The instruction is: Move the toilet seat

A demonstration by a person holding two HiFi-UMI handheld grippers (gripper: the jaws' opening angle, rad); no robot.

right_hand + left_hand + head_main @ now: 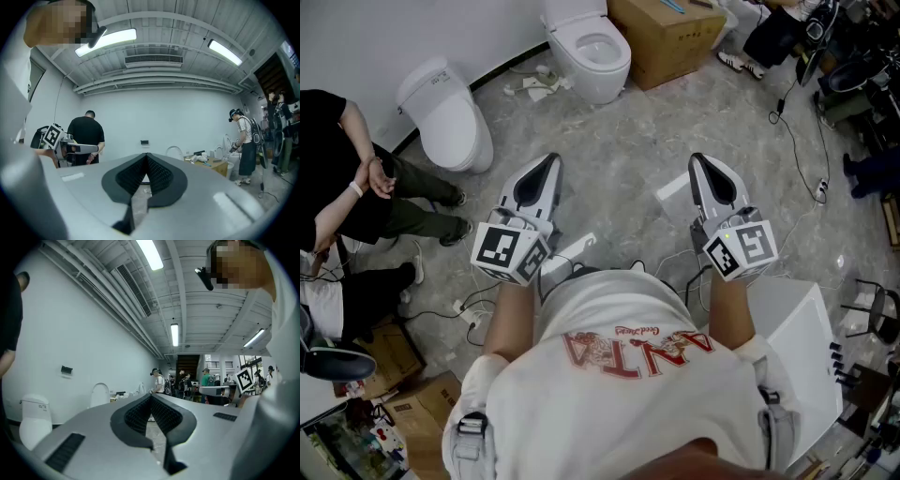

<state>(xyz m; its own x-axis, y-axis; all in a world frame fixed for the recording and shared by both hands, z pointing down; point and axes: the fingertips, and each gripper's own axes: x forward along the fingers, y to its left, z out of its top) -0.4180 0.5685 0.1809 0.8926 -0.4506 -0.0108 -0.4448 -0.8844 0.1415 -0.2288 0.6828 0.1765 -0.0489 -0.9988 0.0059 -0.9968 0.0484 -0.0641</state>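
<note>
**Jaws closed, nothing held**

Grey marbled floor [628,159] bears two glossy white ceramic toilets: an open-bowled toilet [592,56] ahead and a closed toilet [450,127] at left, its rounded toilet seat [439,98] down. Left gripper [551,161] and right gripper [697,161], white shells with ribbed black pads, hang well apart from both.

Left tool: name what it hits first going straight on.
Probably nothing near. The left tool, shut and level, aims just right of the open toilet's raised lid; farther on stand distant people. Depth is unclear.
</note>
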